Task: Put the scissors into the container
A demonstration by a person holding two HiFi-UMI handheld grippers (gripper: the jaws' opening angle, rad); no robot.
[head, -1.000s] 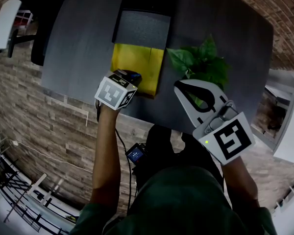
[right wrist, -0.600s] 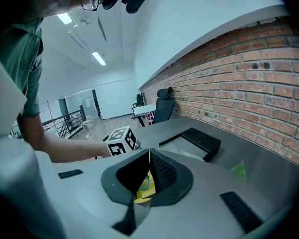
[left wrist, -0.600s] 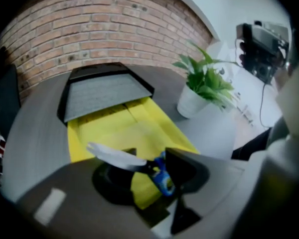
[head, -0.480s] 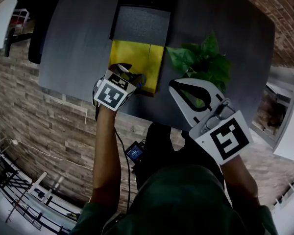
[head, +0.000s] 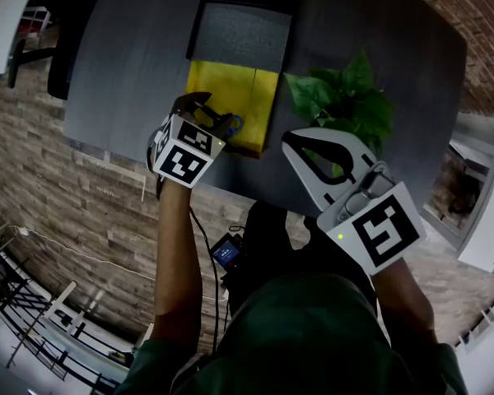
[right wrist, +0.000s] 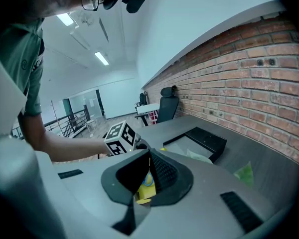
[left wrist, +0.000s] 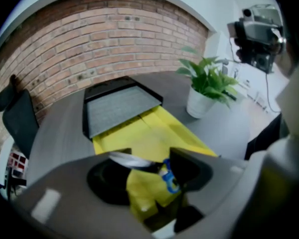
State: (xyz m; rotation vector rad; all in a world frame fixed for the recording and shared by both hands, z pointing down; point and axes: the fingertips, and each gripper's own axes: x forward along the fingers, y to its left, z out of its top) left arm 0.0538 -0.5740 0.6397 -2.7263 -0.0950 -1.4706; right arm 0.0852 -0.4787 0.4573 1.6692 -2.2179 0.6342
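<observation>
The scissors (head: 232, 124), with a blue handle (left wrist: 169, 177) and a pale blade, lie on the near end of the flat yellow container (head: 229, 89). My left gripper (head: 207, 112) hangs just over them. Its jaws have just been opening and now stand wide, with the scissors between them and untouched in the left gripper view (left wrist: 147, 176). My right gripper (head: 291, 141) is white and hovers over the table's near edge, in front of the plant. Its jaws are together with nothing in them (right wrist: 149, 156).
A grey pad in a black tray (head: 243, 35) lies just beyond the yellow container. A potted green plant (head: 346, 97) stands to the right of it, close to my right gripper. A dark office chair (left wrist: 17, 118) is at the table's far left.
The left gripper's jaws went from nearly together to wide apart, and the hand drifted a little to the left. The scissors stay on the yellow container. The right gripper kept still.
</observation>
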